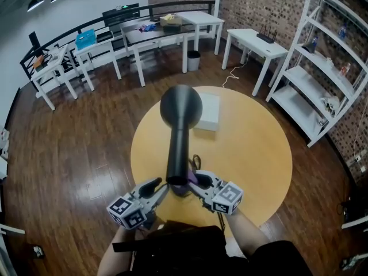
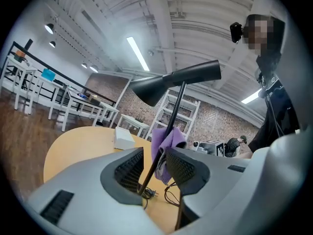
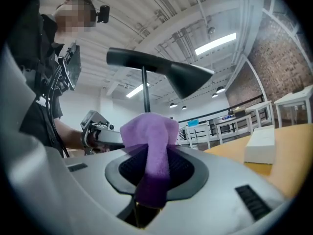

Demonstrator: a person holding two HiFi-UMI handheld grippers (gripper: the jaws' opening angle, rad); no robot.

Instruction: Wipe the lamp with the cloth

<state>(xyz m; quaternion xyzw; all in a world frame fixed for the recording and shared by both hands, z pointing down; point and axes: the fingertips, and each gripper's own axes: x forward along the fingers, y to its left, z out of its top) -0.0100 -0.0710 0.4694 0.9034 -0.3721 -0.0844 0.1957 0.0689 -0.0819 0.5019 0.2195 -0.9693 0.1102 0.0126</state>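
Right gripper (image 3: 155,177) clamps the limp cloth (image 3: 150,141); left gripper (image 2: 154,166) brackets, unclamped, the thin rigid stem (image 2: 170,124) of the lamp (image 1: 180,128), likely the steadiest hold.

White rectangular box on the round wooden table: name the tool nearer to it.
Right. The right tool, gripping the purple cloth, sits below the white box in the head view; the left tool is further left, across the black lamp stem.

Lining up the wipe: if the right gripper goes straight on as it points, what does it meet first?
The cloth in the right gripper leads, and the thin lamp stem stands right behind it, so that comes first, probably almost at once. The left gripper is beyond.
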